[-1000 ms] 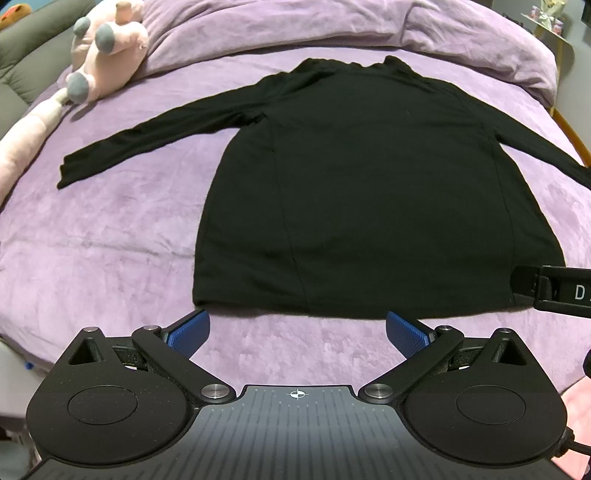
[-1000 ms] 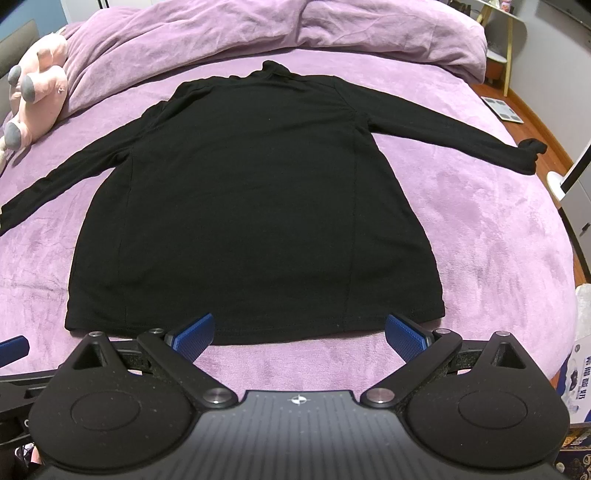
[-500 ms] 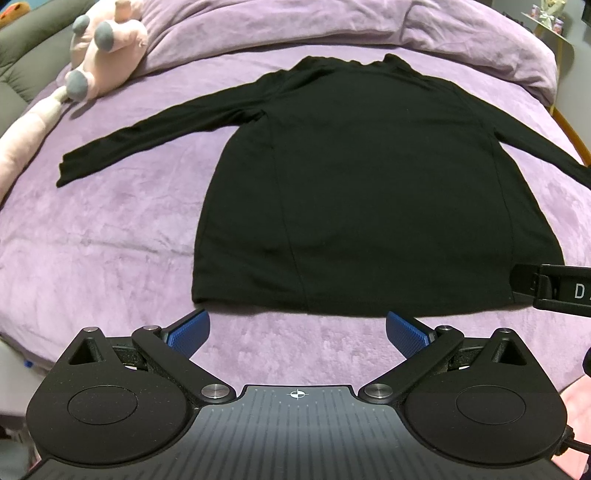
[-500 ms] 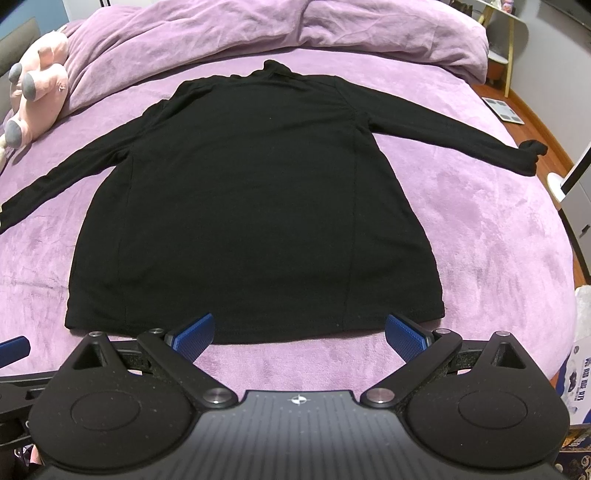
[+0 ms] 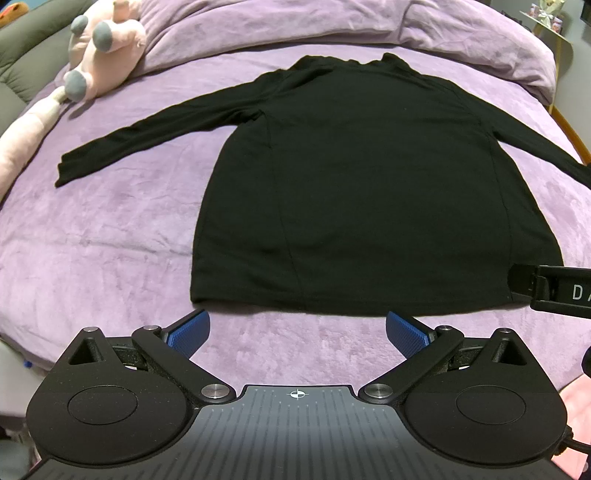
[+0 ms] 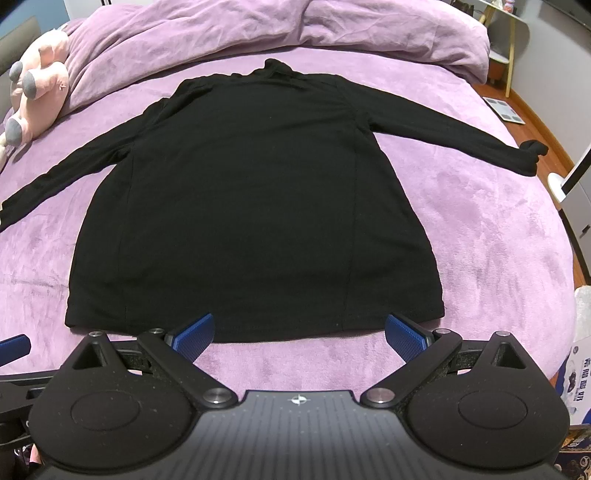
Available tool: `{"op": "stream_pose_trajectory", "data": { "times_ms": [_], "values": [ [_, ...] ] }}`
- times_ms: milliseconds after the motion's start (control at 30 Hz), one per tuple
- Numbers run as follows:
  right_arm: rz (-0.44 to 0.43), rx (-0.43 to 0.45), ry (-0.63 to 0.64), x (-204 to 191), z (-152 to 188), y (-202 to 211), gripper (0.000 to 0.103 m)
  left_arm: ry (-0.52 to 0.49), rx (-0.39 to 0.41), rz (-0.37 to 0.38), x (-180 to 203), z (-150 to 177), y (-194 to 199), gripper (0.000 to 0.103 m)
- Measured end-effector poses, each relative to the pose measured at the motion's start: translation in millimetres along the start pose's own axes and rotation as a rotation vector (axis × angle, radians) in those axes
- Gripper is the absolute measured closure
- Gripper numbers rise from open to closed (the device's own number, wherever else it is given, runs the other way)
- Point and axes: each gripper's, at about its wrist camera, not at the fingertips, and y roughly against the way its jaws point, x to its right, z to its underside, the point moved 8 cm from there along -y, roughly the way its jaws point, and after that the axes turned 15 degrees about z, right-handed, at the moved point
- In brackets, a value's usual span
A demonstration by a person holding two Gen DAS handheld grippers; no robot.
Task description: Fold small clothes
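Note:
A black long-sleeved top (image 5: pixel 362 184) lies flat on the purple bed, collar far, hem near, both sleeves spread out to the sides; it also shows in the right wrist view (image 6: pixel 255 195). My left gripper (image 5: pixel 295 332) is open and empty, just short of the hem. My right gripper (image 6: pixel 297 334) is open and empty, with its blue fingertips (image 6: pixel 195 332) at the hem edge. Part of the right gripper shows at the right edge of the left wrist view (image 5: pixel 550 288).
A pink plush toy (image 5: pixel 103 48) lies at the far left of the bed, also in the right wrist view (image 6: pixel 37 92). A bunched purple duvet (image 6: pixel 277 33) runs along the far side. The bed edge drops to a wooden floor (image 6: pixel 532 122) on the right.
Both views have shifted slightly, with the top sitting a little lower and nearer in frame. Both grippers stay open and the top has not moved.

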Motion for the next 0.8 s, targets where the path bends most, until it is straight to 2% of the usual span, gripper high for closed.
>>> {"op": "stream_pose_trajectory", "data": {
  "times_ms": [800],
  "values": [
    [-0.024, -0.014, -0.014, 6.3, 6.7, -8.3, 0.004, 0.002, -0.013, 0.001, 0.3, 0.1, -3.9, 0.0]
  ]
}}
